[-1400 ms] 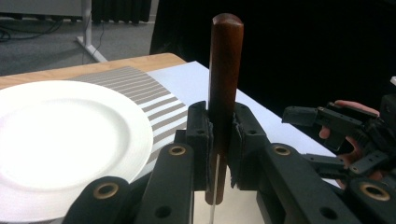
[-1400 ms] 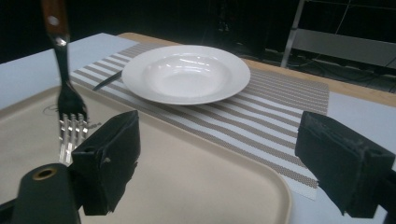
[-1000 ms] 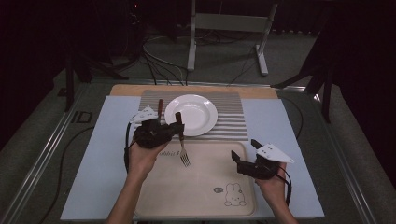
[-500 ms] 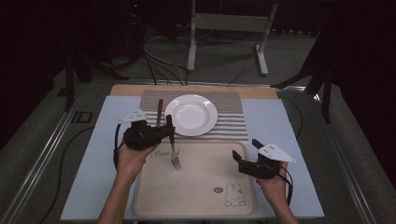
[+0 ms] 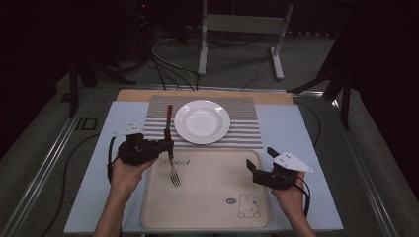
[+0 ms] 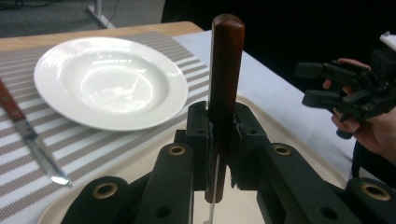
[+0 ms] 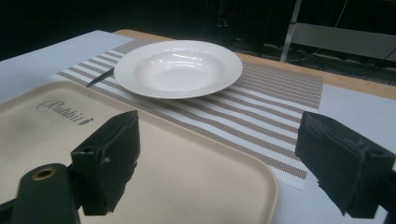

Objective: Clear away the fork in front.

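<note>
My left gripper point(image 5: 169, 144) is shut on the dark wooden handle of a fork point(image 5: 173, 176), whose tines hang over the left part of the beige tray point(image 5: 207, 202). In the left gripper view the fork handle point(image 6: 225, 70) stands upright between the pads of the left gripper point(image 6: 219, 126). A white plate point(image 5: 202, 121) sits on the striped placemat point(image 5: 244, 133), with a knife point(image 5: 168, 118) lying just left of it. My right gripper point(image 5: 260, 159) hovers open at the tray's right edge, nothing between its jaws. In its own view the right gripper point(image 7: 226, 163) faces the plate point(image 7: 177, 67).
The tray carries a rabbit drawing point(image 5: 247, 207) near its front right corner. A pale blue mat point(image 5: 296, 133) covers the table under everything. A metal stand point(image 5: 239, 24) and cables lie on the floor beyond the far edge.
My left gripper has carried the fork to the left and a little nearer the person. The right gripper has stayed where it was.
</note>
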{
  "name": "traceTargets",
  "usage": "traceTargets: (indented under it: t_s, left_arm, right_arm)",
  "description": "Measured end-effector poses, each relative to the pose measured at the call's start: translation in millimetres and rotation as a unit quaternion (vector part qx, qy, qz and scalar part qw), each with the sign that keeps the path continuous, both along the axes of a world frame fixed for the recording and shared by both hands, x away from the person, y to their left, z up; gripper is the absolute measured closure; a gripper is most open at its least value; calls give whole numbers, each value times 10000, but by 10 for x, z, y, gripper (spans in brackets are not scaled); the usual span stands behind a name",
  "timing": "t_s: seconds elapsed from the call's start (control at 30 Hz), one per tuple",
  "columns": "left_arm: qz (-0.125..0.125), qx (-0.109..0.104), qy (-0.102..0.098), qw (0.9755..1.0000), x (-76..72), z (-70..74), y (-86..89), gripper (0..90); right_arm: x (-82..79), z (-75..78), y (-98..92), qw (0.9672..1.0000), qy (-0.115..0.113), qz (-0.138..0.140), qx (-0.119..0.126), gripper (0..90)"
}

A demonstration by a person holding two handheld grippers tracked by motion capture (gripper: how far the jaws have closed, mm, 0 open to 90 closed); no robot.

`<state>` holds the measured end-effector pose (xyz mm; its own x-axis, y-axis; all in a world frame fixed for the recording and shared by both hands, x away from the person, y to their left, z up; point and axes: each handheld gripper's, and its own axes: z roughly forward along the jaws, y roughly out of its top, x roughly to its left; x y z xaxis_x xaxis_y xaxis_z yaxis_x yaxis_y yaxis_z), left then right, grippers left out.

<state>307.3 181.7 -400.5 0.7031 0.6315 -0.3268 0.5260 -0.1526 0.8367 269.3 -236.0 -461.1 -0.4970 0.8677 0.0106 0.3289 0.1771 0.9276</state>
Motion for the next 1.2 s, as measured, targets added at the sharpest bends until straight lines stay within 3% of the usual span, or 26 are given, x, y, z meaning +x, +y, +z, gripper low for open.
traceTargets:
  t_s: [0.33, 0.5, 0.7, 0.8, 0.93, 1.1, 1.2]
  left_arm:
    - [-40, 60, 198, 9998, -111, -60, 100, 806]
    - [-174, 144, 571, 9981, -151, -148, 134, 808]
    - [-77, 241, 874, 9959, -132, -308, 158, 805]
    - [65, 492, 742, 9960, -132, -418, 146, 778]
    - [166, 582, 684, 9958, -131, -521, 138, 755]
    - [203, 576, 661, 9959, -139, -658, 156, 726]
    - [180, 497, 743, 9958, -161, -722, 168, 720]
  right_arm:
    - [0, -8, 14, 10000, -1, 14, -23, 140]
    - [5, -8, 9, 10000, 40, 13, 63, 141]
    - [2, -8, 16, 10000, 29, 15, 29, 141]
    - [1, -8, 20, 10000, 20, 24, 32, 141]
    - [1, -11, 23, 10000, 32, 36, 24, 141]
    - [-2, -10, 23, 10000, 26, 43, 35, 141]
    - [-3, -9, 19, 10000, 34, 42, 46, 142]
